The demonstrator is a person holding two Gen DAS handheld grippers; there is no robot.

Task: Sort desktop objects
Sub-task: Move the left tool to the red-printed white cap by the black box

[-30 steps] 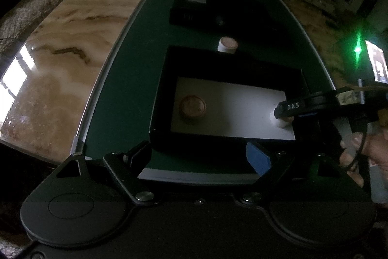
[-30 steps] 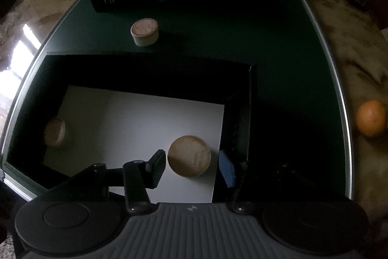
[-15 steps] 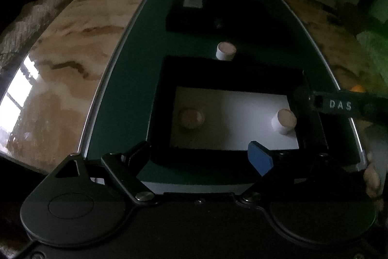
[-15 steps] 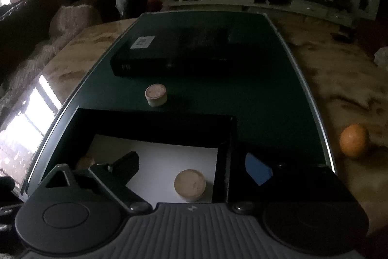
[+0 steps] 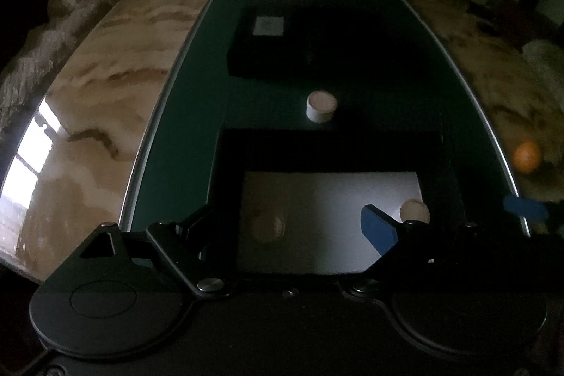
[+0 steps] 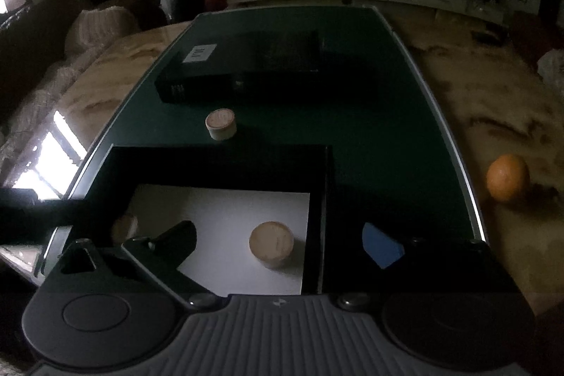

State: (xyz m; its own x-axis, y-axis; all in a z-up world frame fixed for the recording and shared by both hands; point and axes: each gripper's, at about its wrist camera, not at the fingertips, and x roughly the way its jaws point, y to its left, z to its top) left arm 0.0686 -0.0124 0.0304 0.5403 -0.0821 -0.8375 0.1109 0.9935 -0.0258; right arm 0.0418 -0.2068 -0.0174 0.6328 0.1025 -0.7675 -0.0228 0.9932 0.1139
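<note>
Both jaws wide apart, empty; two pucks (image 6: 271, 244) in box (image 6: 326, 199) (third outside).

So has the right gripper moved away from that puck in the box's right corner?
Yes. The right gripper has pulled back and up; the puck sits released beside the open box's right wall.

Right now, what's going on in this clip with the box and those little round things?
A person is sorting small round pucks into an open black box on a green mat. Two pucks lie on the box's white floor: one near the right wall, one at the left side. A third puck sits on the mat between the open box and a closed black case. The left claw and right claw are both open and empty above the box. An orange rests off the mat.
</note>
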